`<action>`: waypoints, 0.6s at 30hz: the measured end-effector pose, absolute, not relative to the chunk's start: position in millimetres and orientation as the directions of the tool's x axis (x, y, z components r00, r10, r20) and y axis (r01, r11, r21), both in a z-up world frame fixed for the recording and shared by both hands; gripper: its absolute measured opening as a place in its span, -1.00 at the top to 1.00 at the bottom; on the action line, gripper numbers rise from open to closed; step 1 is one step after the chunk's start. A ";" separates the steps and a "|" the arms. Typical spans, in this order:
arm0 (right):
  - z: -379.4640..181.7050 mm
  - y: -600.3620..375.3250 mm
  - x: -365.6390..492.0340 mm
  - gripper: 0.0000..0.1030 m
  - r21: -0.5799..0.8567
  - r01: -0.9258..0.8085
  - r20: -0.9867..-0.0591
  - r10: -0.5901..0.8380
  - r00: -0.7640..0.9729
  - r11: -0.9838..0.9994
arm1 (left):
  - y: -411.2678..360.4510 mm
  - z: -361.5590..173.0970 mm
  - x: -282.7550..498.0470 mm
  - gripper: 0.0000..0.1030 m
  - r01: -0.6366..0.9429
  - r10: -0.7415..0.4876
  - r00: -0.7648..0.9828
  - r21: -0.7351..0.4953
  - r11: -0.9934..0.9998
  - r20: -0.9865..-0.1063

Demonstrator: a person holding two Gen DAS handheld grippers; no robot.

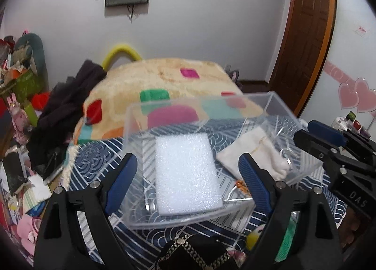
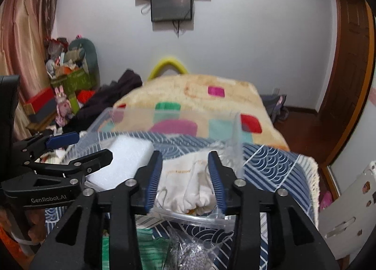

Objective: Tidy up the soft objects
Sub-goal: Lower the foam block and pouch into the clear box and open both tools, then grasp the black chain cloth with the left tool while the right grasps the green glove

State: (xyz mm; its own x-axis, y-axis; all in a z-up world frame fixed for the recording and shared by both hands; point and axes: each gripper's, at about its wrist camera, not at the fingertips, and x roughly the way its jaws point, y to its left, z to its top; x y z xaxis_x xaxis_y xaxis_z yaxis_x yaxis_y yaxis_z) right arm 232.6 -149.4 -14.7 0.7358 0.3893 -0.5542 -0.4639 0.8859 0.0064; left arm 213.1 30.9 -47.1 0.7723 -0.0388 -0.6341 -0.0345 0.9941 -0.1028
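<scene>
A clear plastic box (image 1: 277, 103) stands on the blue patterned cloth (image 1: 94, 159). Inside lie a white foam block (image 1: 188, 173) and a white cloth pouch (image 1: 253, 150). My left gripper (image 1: 188, 169) is open, its fingers astride the foam block above the box's near side. My right gripper (image 2: 185, 171) is open over the pouch (image 2: 188, 180), one finger on each side of it; it also shows in the left wrist view (image 1: 315, 136). The foam block (image 2: 127, 154) and the left gripper (image 2: 77, 145) show at the left of the right wrist view.
A black pouch with gold trim (image 1: 195, 253) and a yellow toy (image 1: 253, 237) lie near the front. A green striped cloth (image 2: 150, 246) and a bagged grey item (image 2: 190, 253) lie under the right gripper. A patterned blanket (image 1: 164, 77) and dark clothes (image 1: 68, 105) lie behind.
</scene>
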 end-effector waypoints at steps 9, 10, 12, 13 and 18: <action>9.7 -160.9 194.0 -0.01 -0.002 -0.478 -0.451 0.426 0.784 0.878 | 37.0 -9.4 160.7 -0.97 -0.029 -0.014 0.851 -0.073 0.997 -0.526; 9.3 -161.6 191.9 -0.02 -0.003 -0.478 -0.449 0.426 0.786 0.878 | 37.5 -8.7 156.2 -0.97 -0.027 -0.016 0.853 -0.074 0.997 -0.522; 6.0 -163.6 186.2 -0.02 -0.007 -0.476 -0.449 0.423 0.787 0.879 | 38.8 -10.3 146.1 -0.98 -0.020 -0.024 0.852 -0.079 0.997 -0.523; 4.8 -167.0 181.8 -0.02 -0.009 -0.475 -0.449 0.420 0.788 0.880 | 38.6 -12.3 143.1 -0.98 -0.018 -0.027 0.851 -0.081 0.997 -0.524; -9.5 -165.3 170.3 -0.02 0.002 -0.490 -0.476 0.432 0.766 0.872 | 37.9 -35.6 129.6 -0.98 -0.017 -0.027 0.827 -0.073 0.997 -0.562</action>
State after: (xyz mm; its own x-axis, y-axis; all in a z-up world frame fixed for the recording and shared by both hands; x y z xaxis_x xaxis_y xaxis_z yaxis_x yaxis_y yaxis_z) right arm 170.3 -165.3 -9.5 0.7661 0.4318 -0.4760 -0.4900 0.8717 0.0021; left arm 129.6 37.9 -35.6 0.8265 -0.0268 -0.5623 -0.0175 0.9972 -0.0733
